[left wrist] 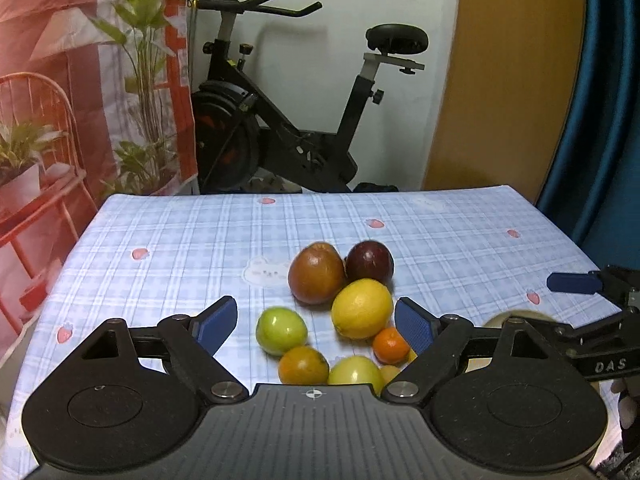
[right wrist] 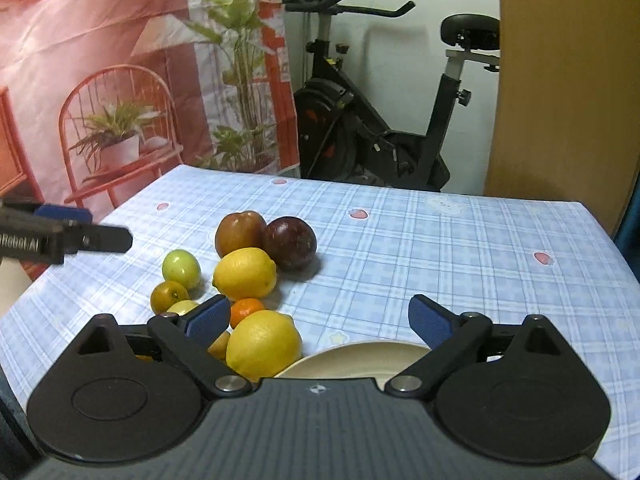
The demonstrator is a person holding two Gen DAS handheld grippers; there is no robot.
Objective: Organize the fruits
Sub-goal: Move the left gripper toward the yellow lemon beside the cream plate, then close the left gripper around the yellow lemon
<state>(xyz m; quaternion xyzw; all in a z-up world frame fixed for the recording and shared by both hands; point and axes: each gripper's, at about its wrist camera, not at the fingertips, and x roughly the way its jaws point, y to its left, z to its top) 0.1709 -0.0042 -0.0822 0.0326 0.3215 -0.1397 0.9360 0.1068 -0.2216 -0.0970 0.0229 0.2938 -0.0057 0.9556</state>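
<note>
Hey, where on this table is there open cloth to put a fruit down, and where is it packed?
Bare checked tablecloth runs right of the dark plum to the table's right edge, and along the far edge before the exercise bike. Also left of the green apple. Crowded: the fruit cluster around the lemon, and by the beige plate near the right gripper.

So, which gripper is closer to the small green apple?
Left. The left gripper has the green apple between its open fingers; the right gripper sits to its right, over the plate.
</note>
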